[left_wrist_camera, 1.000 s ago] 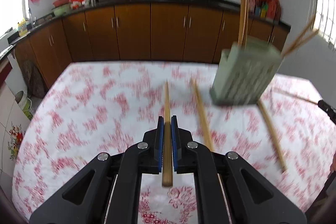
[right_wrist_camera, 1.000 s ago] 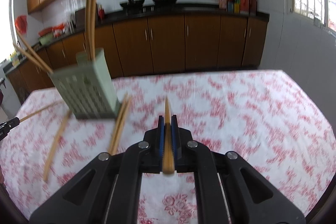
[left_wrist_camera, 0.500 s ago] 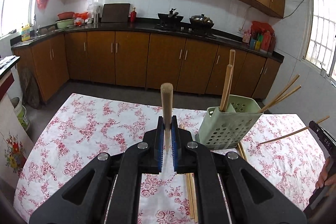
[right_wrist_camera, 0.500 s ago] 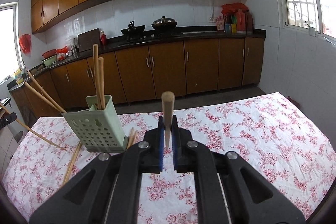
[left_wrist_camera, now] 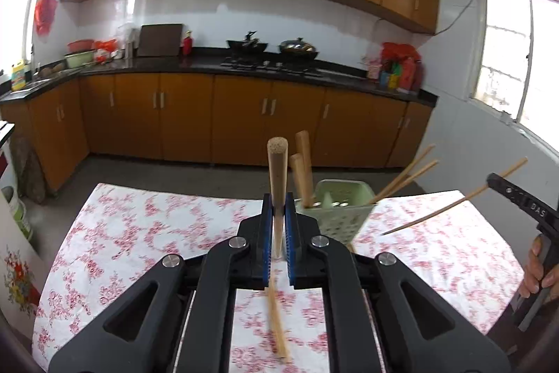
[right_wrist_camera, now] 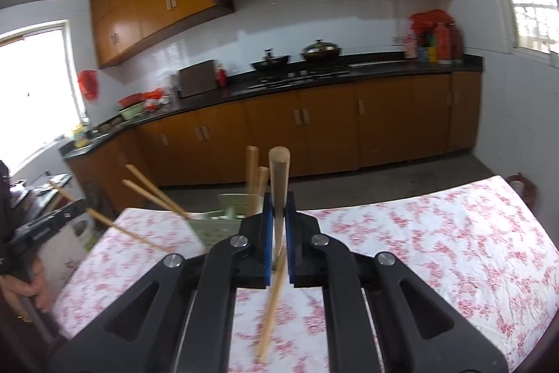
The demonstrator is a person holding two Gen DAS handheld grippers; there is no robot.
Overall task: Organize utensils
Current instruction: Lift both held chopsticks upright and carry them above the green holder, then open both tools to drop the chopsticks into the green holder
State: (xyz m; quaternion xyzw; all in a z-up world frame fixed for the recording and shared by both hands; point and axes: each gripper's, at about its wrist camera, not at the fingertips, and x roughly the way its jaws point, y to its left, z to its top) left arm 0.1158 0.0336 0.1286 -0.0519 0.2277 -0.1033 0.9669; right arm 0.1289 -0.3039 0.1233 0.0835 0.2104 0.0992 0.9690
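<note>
My left gripper (left_wrist_camera: 278,203) is shut on a wooden chopstick (left_wrist_camera: 277,163) that sticks up and forward above the table. Just right of it stands the green perforated holder (left_wrist_camera: 337,215) with two thick chopsticks (left_wrist_camera: 303,163) and two thin slanted ones (left_wrist_camera: 407,175) in it. My right gripper (right_wrist_camera: 278,203) is shut on another chopstick (right_wrist_camera: 278,177), and the holder (right_wrist_camera: 213,226) sits close behind its left finger. Each view shows the other gripper at its edge, the right gripper (left_wrist_camera: 513,198) and the left gripper (right_wrist_camera: 49,222), with its chopstick.
The table wears a white cloth with red flowers (left_wrist_camera: 146,233). Loose chopsticks (left_wrist_camera: 276,320) lie on it below my fingers, one loose chopstick (right_wrist_camera: 270,303) in the right view. Brown cabinets and a dark counter (left_wrist_camera: 209,65) run beyond the far edge. A hand (left_wrist_camera: 538,271) grips the right tool.
Both grippers have risen from the table, each carrying its chopstick. The views have tilted upward, and the holder now sits lower and closer to the fingers.
</note>
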